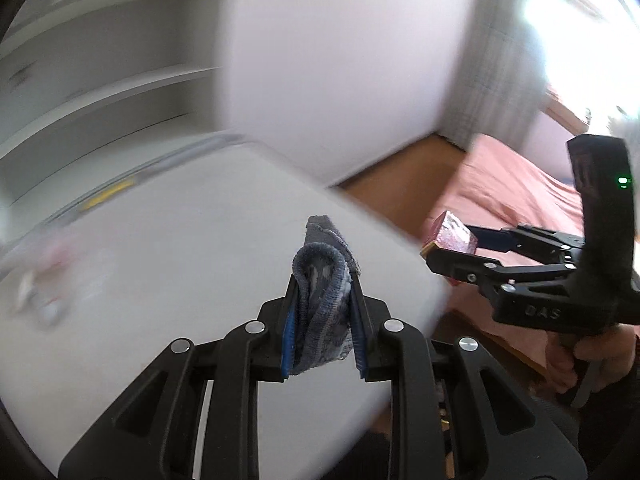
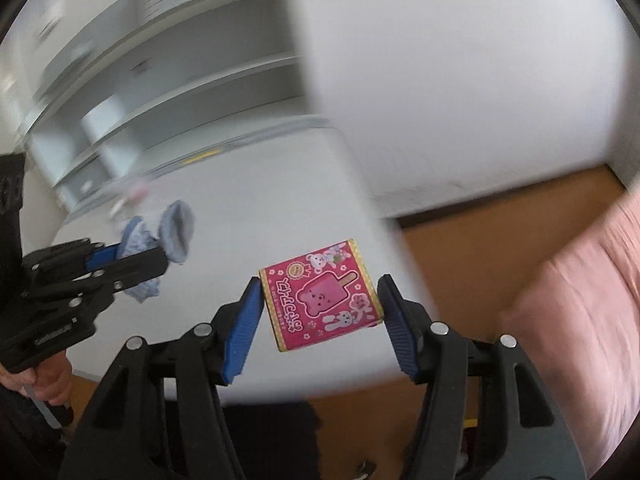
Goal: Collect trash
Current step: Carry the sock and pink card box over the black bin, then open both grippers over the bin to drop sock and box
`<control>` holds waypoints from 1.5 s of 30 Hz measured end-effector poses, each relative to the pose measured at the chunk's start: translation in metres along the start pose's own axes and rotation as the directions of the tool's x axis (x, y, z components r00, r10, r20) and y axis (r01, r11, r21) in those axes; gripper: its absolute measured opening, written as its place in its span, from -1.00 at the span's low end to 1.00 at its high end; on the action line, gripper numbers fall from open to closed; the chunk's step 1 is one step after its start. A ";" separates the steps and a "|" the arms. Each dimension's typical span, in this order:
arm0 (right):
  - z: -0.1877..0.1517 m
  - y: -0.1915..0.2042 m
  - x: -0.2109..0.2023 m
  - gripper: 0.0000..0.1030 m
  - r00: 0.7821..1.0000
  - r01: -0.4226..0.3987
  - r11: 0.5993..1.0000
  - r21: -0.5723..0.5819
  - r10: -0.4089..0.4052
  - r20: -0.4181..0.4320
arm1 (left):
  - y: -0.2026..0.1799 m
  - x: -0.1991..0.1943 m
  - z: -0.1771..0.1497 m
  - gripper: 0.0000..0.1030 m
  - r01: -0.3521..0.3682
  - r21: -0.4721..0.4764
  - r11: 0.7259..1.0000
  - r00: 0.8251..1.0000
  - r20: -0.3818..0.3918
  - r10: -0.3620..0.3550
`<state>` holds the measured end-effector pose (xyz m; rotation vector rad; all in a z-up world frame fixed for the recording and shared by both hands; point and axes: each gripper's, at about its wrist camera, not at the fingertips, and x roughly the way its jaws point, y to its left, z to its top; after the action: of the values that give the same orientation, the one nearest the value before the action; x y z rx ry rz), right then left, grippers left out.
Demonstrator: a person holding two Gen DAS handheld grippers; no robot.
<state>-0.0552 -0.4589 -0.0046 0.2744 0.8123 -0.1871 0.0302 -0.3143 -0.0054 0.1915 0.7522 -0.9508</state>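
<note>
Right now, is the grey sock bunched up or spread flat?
Bunched up: the grey sock is folded and squeezed between the left claw pads, cuff sticking out.

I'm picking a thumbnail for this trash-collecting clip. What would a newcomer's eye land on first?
First, the bright pink snack box with cartoon bears and rabbits, clamped between the right gripper's blue-padded jaws above the white table. Next, the grey sock bunched in the left gripper, also held over the table. Behind them the room is motion-blurred, with a pink bedspread to the right.
</note>
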 end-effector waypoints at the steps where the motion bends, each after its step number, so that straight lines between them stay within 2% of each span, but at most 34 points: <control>1: -0.010 -0.023 -0.010 0.12 0.999 0.034 0.998 0.048 -0.034 0.005 | -0.014 0.006 0.002 -0.57 0.028 0.019 0.999 1.000 -0.001 -0.028; 3: -0.032 -0.061 -0.027 0.12 0.996 0.089 0.988 0.125 -0.091 0.013 | -0.056 0.023 0.005 -0.57 0.116 0.069 0.991 0.993 -0.009 -0.115; 6: -0.071 -0.116 -0.050 0.12 0.985 0.168 0.956 0.239 -0.173 0.001 | -0.105 0.044 0.002 -0.57 0.206 0.135 0.969 0.978 -0.036 -0.203; 8: -0.099 -0.146 -0.061 0.12 0.977 0.211 0.931 0.297 -0.214 -0.024 | -0.135 0.060 -0.004 -0.57 0.251 0.177 0.952 0.968 -0.066 -0.243; 11: -0.140 -0.185 -0.068 0.12 0.968 0.251 0.889 0.382 -0.241 -0.075 | -0.174 0.090 -0.017 -0.57 0.326 0.219 0.920 0.943 -0.146 -0.299; 12: -0.154 -0.199 -0.068 0.12 0.964 0.264 0.872 0.413 -0.245 -0.101 | -0.189 0.105 -0.025 -0.57 0.347 0.238 0.907 0.933 -0.187 -0.308; 14: -0.177 -0.219 -0.063 0.12 0.956 0.293 0.839 0.459 -0.247 -0.158 | -0.200 0.128 -0.034 -0.57 0.357 0.256 0.898 0.924 -0.235 -0.300; 16: -0.199 -0.235 -0.051 0.12 0.945 0.320 0.806 0.498 -0.234 -0.228 | -0.215 0.159 -0.048 -0.57 0.381 0.262 0.887 0.902 -0.313 -0.295; 18: -0.221 -0.250 -0.038 0.12 0.930 0.349 0.777 0.524 -0.218 -0.296 | -0.223 0.179 -0.062 -0.57 0.390 0.269 0.881 0.888 -0.363 -0.282; 23: -0.265 -0.267 -0.014 0.12 0.899 0.384 0.744 0.546 -0.168 -0.403 | -0.243 0.218 -0.086 -0.57 0.401 0.279 0.872 0.858 -0.448 -0.251; 26: -0.281 -0.272 -0.004 0.12 0.883 0.394 0.739 0.546 -0.142 -0.447 | -0.260 0.233 -0.096 -0.57 0.415 0.279 0.866 0.841 -0.481 -0.248; 31: -0.301 -0.281 -0.003 0.13 0.881 0.391 0.728 0.562 -0.120 -0.458 | -0.268 0.242 -0.100 -0.57 0.433 0.285 0.855 0.827 -0.503 -0.251; 35: -0.299 -0.286 -0.005 0.19 0.886 0.389 0.716 0.580 -0.119 -0.448 | -0.275 0.246 -0.106 -0.57 0.445 0.292 0.846 0.818 -0.518 -0.251; 37: -0.298 -0.288 -0.008 0.38 0.890 0.390 0.712 0.584 -0.129 -0.437 | -0.277 0.244 -0.106 -0.57 0.450 0.293 0.844 0.815 -0.522 -0.252; 41: -0.293 -0.288 -0.015 0.39 0.900 0.387 0.701 0.599 -0.144 -0.412 | -0.286 0.247 -0.110 -0.57 0.465 0.302 0.832 0.805 -0.536 -0.256; 45: -0.293 -0.298 -0.028 0.43 0.907 0.396 0.667 0.631 -0.179 -0.380 | -0.298 0.249 -0.114 -0.57 0.498 0.309 0.810 0.784 -0.559 -0.269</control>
<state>-0.3556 -0.6481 -0.2266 0.9152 1.0544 -0.7917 -0.1748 -0.6023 -0.2025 0.7264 1.0636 -1.5103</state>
